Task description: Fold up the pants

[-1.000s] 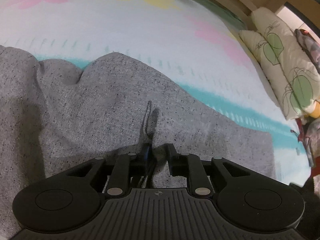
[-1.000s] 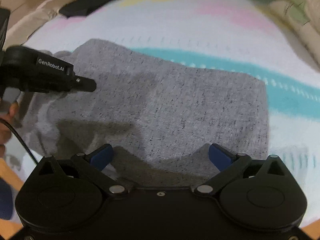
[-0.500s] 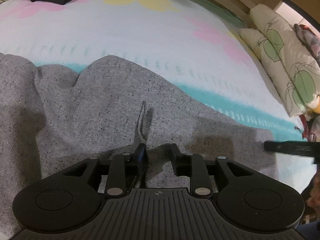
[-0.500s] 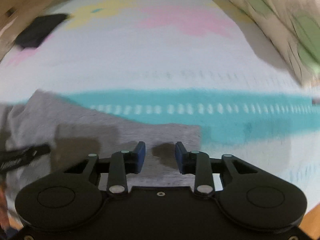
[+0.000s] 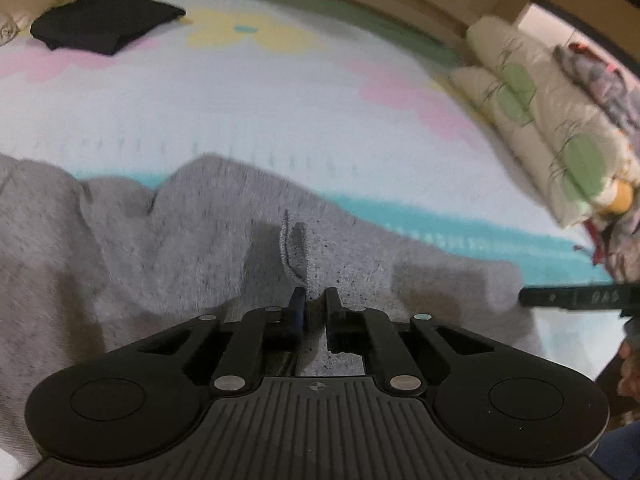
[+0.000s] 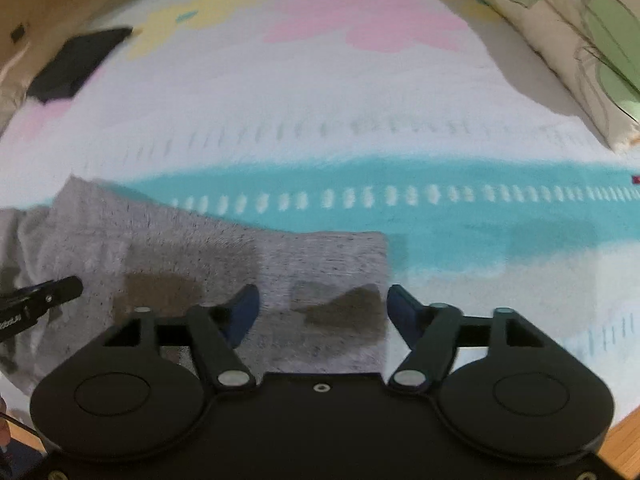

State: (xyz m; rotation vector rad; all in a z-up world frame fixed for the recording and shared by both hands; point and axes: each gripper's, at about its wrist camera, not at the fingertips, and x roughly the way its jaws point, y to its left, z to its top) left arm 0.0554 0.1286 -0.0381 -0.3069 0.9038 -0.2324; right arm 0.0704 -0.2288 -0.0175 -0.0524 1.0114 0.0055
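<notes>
Grey speckled pants (image 5: 168,248) lie spread on the patterned bed sheet (image 5: 240,112). My left gripper (image 5: 315,300) sits low over the pants with its jaws nearly closed around a raised fold of grey fabric with a drawstring loop (image 5: 294,248). In the right wrist view the pants' (image 6: 224,256) right end lies under my right gripper (image 6: 323,300), which is open with its blue-padded fingers apart over the cloth's corner. The other gripper's tip shows at the edge of each view.
A folded black garment (image 5: 104,20) lies at the far left of the bed, also in the right wrist view (image 6: 76,64). Leaf-print pillows (image 5: 552,128) line the right side. A wooden bed edge (image 6: 624,448) is at the lower right.
My left gripper's jaws have closed in on the fabric fold. My right gripper swung right to the pants' end, closed partway, then opened wide again.
</notes>
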